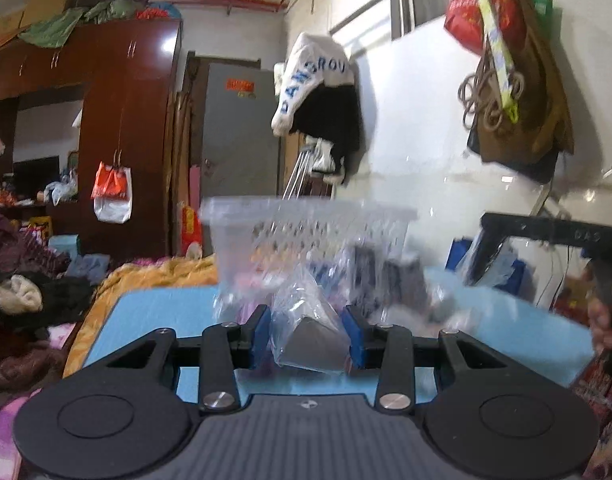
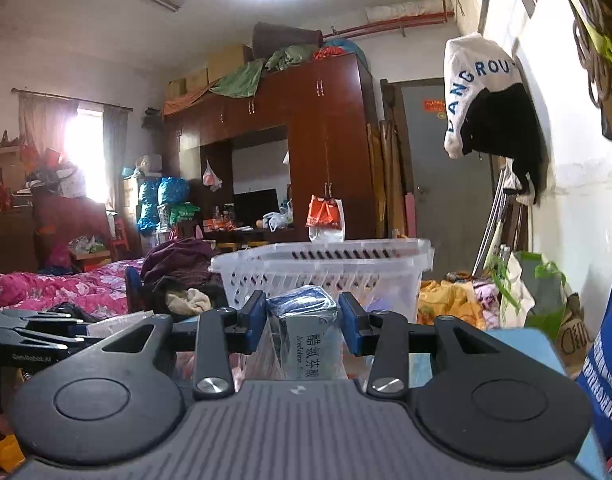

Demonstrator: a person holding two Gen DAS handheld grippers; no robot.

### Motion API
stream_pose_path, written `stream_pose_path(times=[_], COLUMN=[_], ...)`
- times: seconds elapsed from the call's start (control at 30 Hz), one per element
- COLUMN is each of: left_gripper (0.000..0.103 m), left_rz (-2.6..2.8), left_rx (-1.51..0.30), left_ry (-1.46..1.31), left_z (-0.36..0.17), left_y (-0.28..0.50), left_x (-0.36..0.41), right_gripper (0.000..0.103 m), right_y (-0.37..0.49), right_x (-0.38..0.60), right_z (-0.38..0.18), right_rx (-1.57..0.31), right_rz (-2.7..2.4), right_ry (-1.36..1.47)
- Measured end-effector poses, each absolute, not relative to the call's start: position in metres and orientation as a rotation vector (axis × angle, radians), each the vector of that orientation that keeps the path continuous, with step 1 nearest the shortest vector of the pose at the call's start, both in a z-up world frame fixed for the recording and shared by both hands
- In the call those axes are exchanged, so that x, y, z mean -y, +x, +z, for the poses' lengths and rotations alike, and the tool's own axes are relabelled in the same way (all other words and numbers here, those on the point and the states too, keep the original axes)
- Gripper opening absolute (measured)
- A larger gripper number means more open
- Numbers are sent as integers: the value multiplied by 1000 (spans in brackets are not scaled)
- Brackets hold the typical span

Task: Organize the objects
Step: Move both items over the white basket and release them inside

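Note:
In the left wrist view my left gripper is shut on a clear plastic bag with a grey box inside, held just above the blue table. Behind it stands a clear slotted basket, blurred, with packets showing through its wall. In the right wrist view my right gripper is shut on a plastic-wrapped white medicine box with a blue packet on top. The basket stands directly beyond it. Whether both grippers hold the same bag I cannot tell.
A hand and the other gripper's black frame show at the right of the left wrist view. A blue bag sits at the table's right edge. Bedding and piled clothes lie to the left, and a wardrobe stands behind.

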State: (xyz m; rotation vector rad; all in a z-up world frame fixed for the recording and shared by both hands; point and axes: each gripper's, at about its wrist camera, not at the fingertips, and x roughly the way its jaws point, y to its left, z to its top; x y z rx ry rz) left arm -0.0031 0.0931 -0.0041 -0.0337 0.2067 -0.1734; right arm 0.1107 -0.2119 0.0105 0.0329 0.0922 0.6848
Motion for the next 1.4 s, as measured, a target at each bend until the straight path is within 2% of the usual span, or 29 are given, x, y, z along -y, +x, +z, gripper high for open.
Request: stream_pose_path(times=[0.2,0.33,0.5,0.63,0.67,0.7,0.73,0.8,0.93,1.03,1.17,1.27,1.4], left_gripper=[43,43,43,44,51,70,77,81,81,92,94,94,94], left_rz=[-187,-163,-139,-141,-124,-102,-82,-72,-101,-89,-69,-75,-28], left_rx=[-146,-207,-349,-374,-374,-383,-391,-399,-380,-357,-419,-462,-478], left_ry=[-73,-158,-234,-209,-198,-182,-181,-193,-182,-135,-130,-152,-149], left_z=[48,83,90,77,74,72,69,65,60,46,13,-2,-11], left_y=[42,112,192,213,214,219,222,223,184,135,97,90,87], left_x=[-96,-108,-114,-108,-107,-105,-106,-109,-119,-121,-125,-131,-138], right_gripper=[43,43,43,45,47,59,80,103,103,103,102,97,83], right_y=[148,202,263,278,280,279,277,267,234,201,186,176,174], right_x=[188,166,142,131,130,131,132,141,172,197,218,215,203], right_z=[62,92,85,70,67,64,62,61,54,24,-21,-35,-39], right_rx=[-55,-81,-209,-232,-241,-247,-244,-227,-301,-348,-553,-595,-604], right_rz=[664,639,594,603,613,615,603,568,530,513,551,566,594], right_ry=[11,23,7,-18,-15,-15,-13,-3,5,-30,12,-23,-91])
